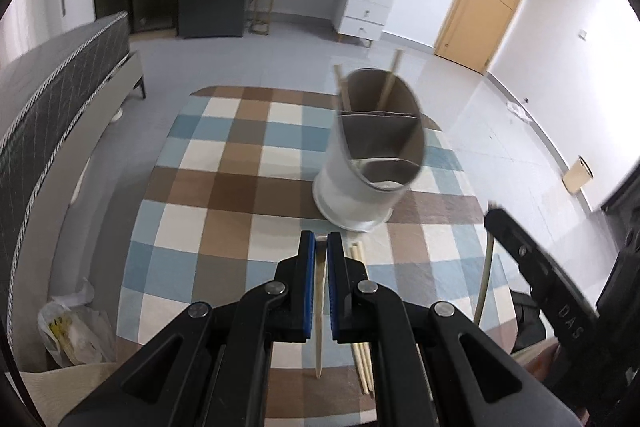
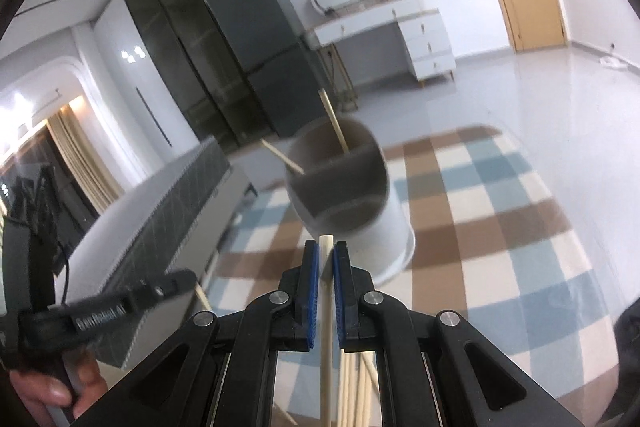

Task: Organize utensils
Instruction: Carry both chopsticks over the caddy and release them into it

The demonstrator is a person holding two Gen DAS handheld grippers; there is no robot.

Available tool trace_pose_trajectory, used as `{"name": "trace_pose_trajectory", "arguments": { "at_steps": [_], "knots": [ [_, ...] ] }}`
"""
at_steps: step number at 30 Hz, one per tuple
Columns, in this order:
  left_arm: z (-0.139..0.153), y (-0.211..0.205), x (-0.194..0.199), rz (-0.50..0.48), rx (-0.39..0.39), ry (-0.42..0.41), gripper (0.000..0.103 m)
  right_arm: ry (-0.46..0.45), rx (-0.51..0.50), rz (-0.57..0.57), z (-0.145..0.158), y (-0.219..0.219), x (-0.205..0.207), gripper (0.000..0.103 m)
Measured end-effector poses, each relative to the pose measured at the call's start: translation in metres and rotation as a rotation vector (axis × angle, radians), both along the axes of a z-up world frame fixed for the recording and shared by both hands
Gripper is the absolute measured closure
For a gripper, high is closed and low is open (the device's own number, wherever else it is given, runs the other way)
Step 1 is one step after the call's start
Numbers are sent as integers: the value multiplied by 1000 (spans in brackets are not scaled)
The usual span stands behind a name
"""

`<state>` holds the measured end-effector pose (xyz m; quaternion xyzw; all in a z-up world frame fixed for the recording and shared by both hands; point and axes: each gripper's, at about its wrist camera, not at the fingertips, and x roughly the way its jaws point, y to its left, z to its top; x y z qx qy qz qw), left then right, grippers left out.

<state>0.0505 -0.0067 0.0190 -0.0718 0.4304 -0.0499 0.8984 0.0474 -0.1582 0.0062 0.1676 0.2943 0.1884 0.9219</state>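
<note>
1. Missing the holder (image 1: 370,163) is the main risk from here, in my judgement: both views are blurred as if in motion, its openings are narrow, and a chopstick carried at a slant could strike the rim or a divider and skid onto the checked tablecloth (image 1: 224,187).
2. Tipping is a second risk; the holder looks light, and a hard poke near its upper edge could rock it on its base.
3. The left gripper (image 1: 321,243) has its blue-padded jaws nearly together around a single pale chopstick (image 1: 319,307), which runs back along the fingers with its thin end towards the camera.
4. The right gripper (image 2: 326,251) is likewise closed to a narrow gap on another chopstick (image 2: 327,307), whose blunt end pokes just past the fingertips, near the holder's wall.
5. A loose grip could let either stick slide out, since each is pinched by thin pads only.
6. The holder is a white and grey cup split into compartments; two chopsticks (image 1: 390,75) already lean in the far one, and the nearer sections look empty.
7. Several more chopsticks (image 1: 362,351) lie on the cloth just beside the left gripper, still to be sorted.
</note>
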Motion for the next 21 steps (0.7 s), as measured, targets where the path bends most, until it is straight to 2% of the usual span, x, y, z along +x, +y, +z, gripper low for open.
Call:
{"name": "trace_pose_trajectory", "arguments": {
  "at_steps": [10,17,21],
  "knots": [
    [31,-25,-10,-58,56,-47,102,-113,67,-54,37,-22,-16,97],
    [48,-30,-8,-75,50,-61,102,-176,90,-86,57,-34,-13,97],
    [64,-28,-4,-83,11,-70,102,-241,70,-114,71,-37,-8,97]
  ]
}}
